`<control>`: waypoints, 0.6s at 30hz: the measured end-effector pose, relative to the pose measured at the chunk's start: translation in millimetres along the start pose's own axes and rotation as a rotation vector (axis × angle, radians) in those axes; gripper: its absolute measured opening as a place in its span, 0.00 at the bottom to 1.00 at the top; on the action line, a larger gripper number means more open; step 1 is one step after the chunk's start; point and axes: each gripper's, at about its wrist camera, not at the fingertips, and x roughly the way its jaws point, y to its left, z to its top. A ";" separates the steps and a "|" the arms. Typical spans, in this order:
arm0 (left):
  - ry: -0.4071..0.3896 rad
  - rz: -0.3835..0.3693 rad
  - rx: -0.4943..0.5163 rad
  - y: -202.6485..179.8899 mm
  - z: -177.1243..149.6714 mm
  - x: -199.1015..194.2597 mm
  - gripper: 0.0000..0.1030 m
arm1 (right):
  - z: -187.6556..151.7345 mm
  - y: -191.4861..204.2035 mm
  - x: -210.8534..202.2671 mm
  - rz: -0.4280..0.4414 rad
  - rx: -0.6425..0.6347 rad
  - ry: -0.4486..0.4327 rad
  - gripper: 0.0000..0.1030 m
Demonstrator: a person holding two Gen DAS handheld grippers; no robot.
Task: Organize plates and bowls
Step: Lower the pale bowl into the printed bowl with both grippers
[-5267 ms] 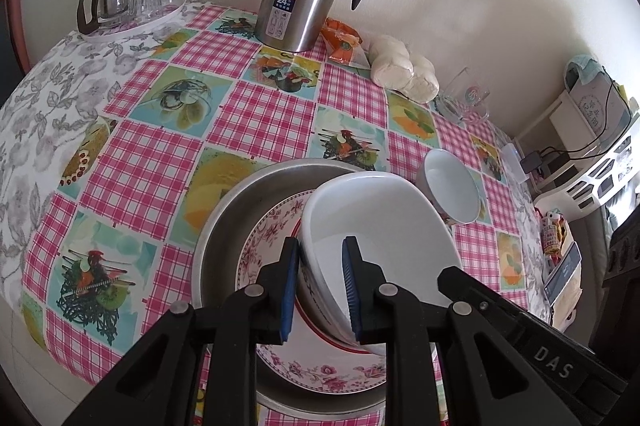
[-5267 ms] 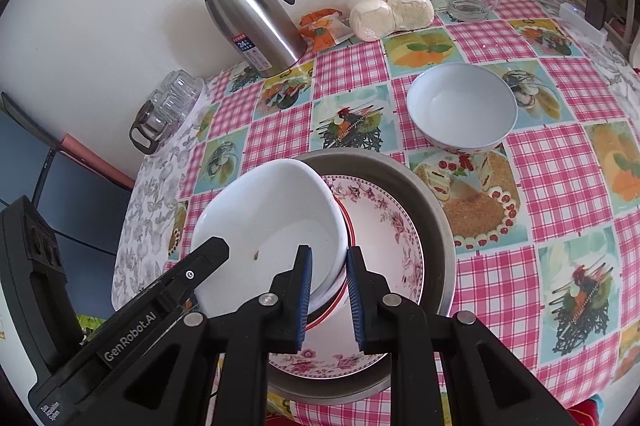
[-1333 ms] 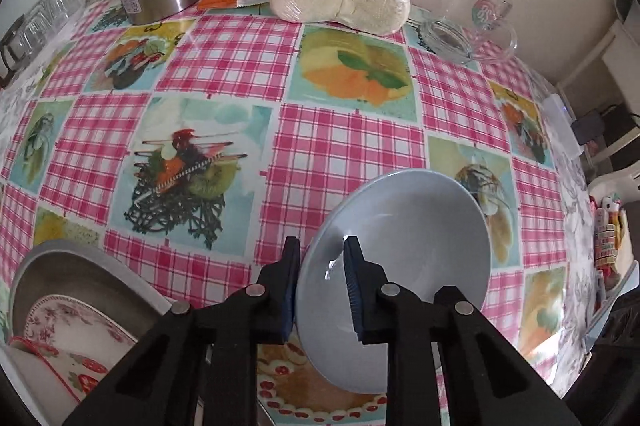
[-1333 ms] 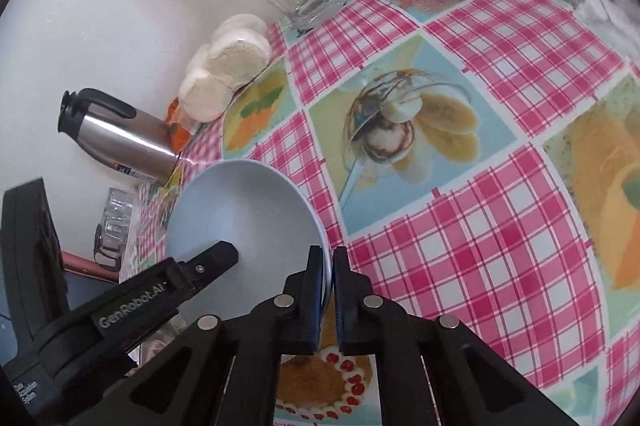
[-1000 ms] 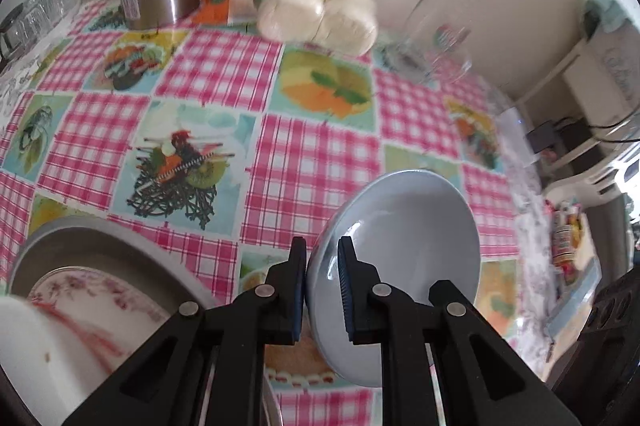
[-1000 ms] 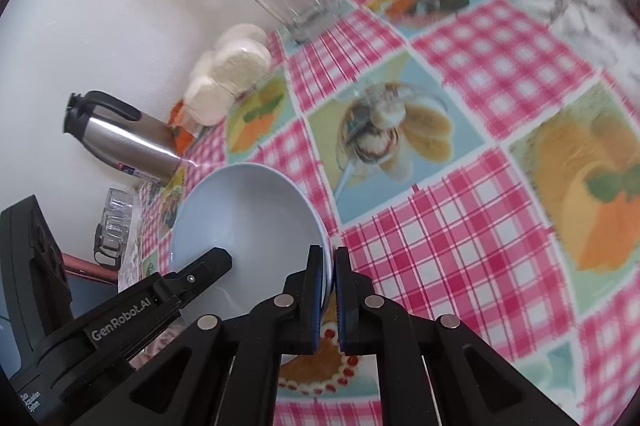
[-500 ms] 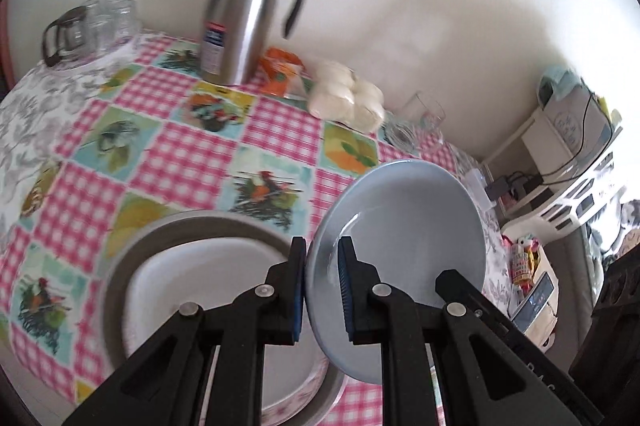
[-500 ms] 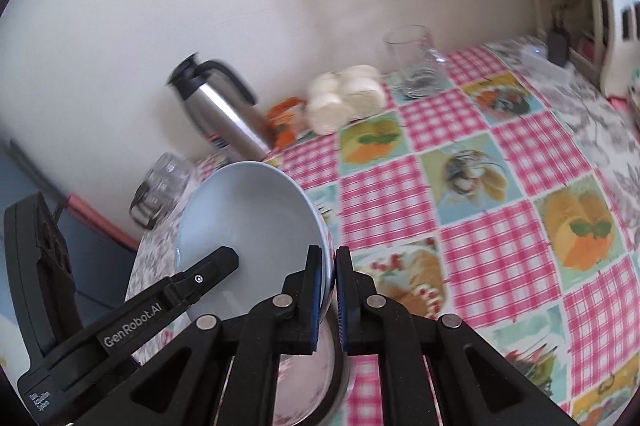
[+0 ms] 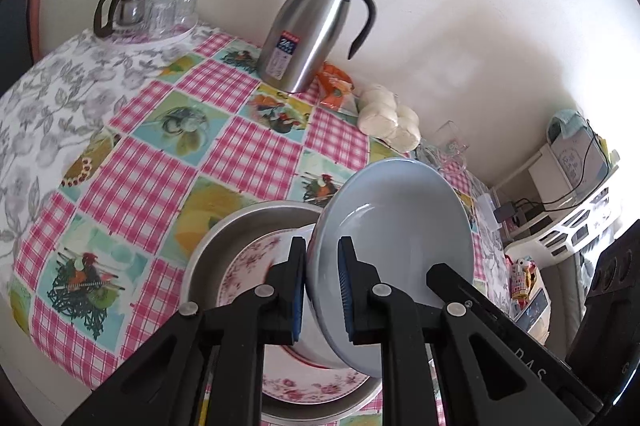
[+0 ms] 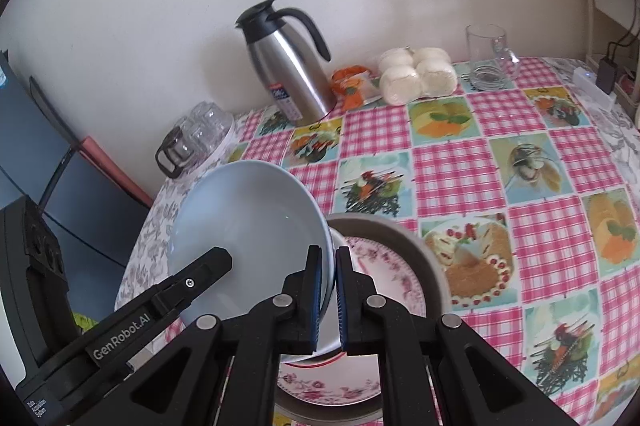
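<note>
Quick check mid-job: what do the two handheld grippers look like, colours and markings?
Both are matte black plastic with angular scissor-like arms and silver rivets. The left gripper and right gripper have ribbed blue pads on their fingers. "GenRobot.AI" is printed in white on the left gripper's side, seen from the right wrist. No hands or sleeves show.

Plain off-white wall (image 10: 160,6) runs behind the table (image 10: 452,166), soft shadows falling across it. The table carries a pink gingham cloth with food-picture panels and a grey floral border. A white shelving unit (image 9: 576,222) with cables stands at the right. A dark blue panel (image 10: 28,134) sits at the left. Daylight, brightest at the right.
</note>
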 end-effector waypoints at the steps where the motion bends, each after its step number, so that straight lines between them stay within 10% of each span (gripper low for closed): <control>1: 0.004 -0.006 -0.008 2.8 -0.7 0.2 0.16 | -0.6 3.0 2.6 -0.006 -0.006 0.005 0.08; 18: 0.076 -0.042 -0.050 21.3 -1.8 18.5 0.16 | -10.5 6.5 33.7 -0.096 -0.029 0.083 0.10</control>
